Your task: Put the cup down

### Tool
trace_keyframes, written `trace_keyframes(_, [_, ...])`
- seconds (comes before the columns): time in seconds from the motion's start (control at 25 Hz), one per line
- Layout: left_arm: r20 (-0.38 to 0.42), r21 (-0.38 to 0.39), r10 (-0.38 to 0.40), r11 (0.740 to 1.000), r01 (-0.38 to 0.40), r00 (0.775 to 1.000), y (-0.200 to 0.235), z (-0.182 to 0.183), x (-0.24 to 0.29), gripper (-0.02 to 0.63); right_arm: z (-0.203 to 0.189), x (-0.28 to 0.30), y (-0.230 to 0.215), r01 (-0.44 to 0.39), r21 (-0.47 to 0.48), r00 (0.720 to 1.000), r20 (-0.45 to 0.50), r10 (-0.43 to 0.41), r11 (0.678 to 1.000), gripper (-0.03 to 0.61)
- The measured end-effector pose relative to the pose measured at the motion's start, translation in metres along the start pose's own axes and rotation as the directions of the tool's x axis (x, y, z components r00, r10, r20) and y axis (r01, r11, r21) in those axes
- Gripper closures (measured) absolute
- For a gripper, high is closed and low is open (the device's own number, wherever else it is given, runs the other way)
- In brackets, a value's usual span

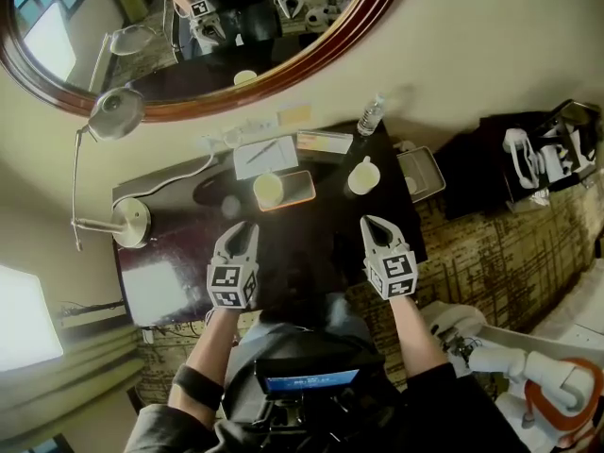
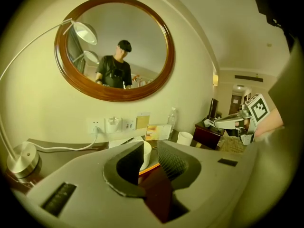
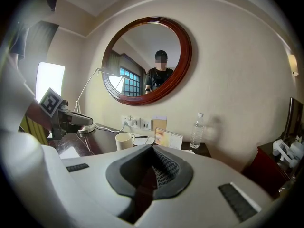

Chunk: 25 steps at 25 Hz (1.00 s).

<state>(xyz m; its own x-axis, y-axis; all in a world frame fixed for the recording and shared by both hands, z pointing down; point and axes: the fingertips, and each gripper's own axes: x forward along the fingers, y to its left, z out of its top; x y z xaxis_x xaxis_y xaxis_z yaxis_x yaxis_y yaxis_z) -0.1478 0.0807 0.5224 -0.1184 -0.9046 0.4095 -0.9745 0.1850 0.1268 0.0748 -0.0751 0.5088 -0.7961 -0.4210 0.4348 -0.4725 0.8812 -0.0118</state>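
Two grippers were held low over a dark desk [image 1: 304, 245]. The left gripper [image 1: 245, 228] [image 2: 150, 147] was seen with its jaws slightly parted and nothing pressed between the pads, so it was left released. Just ahead of its tips the cup [image 1: 268, 189] [image 2: 145, 156] was stood upright on an orange-edged tray [image 1: 302, 187] [image 2: 148, 166], apart from both jaws. The right gripper [image 1: 376, 223] [image 3: 153, 150] was clenched, with its jaws brought together on nothing. A second cup [image 1: 363, 177] [image 2: 184, 138] was set on the desk ahead of the right gripper, well to the right of the tray. Beyond the tray, a notepad [image 1: 269, 157], a card [image 1: 323, 142] [image 2: 158, 132] and a bottle [image 1: 371, 116] [image 2: 172, 120] [image 3: 197, 129] were ranged along the wall. A lamp base [image 1: 130, 223] [image 2: 21, 158] was placed left of the left gripper. A round mirror [image 1: 142, 26] [image 2: 116, 46] [image 3: 147, 61] was hung on the wall above.
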Motion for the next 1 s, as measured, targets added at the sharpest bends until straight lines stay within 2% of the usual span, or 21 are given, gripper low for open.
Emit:
trace_keyframes(0.16, [-0.016,0.002,-0.047,0.999,0.047,0.999,0.004,-0.005,0.015,0.406,-0.01,-0.003,-0.003,0.001,0.008,1.0,-0.014,-0.001,1.0,0.561])
trace_keyframes(0.28, [-0.024,0.042,-0.111,0.993,0.112,0.994,0.003,-0.009,0.032,0.301,-0.023,-0.004,-0.004,0.006,0.017,0.999,-0.032,-0.006,1.0,0.561])
trace_keyframes(0.4, [-0.071,0.094,-0.173,0.979,0.18,0.982,0.002,-0.018,0.054,0.182,-0.037,-0.003,-0.006,0.018,0.028,0.999,-0.05,-0.017,0.999,0.561])
trace_keyframes(0.52, [-0.137,0.141,-0.217,0.962,0.236,0.967,0.002,-0.034,0.077,0.097,-0.051,0.001,-0.006,0.029,0.046,0.997,-0.07,-0.026,0.999,0.561])
trace_keyframes(0.68, [-0.17,0.166,-0.258,0.944,0.286,0.951,0.006,-0.047,0.11,0.064,-0.072,0.008,-0.001,0.037,0.073,0.996,-0.088,-0.03,0.997,0.561])
trace_keyframes(1.0, [-0.156,0.196,-0.263,0.936,0.291,0.952,0.027,-0.063,0.166,0.058,-0.106,0.035,0.001,0.047,0.111,0.996,-0.084,-0.038,0.993,0.561])
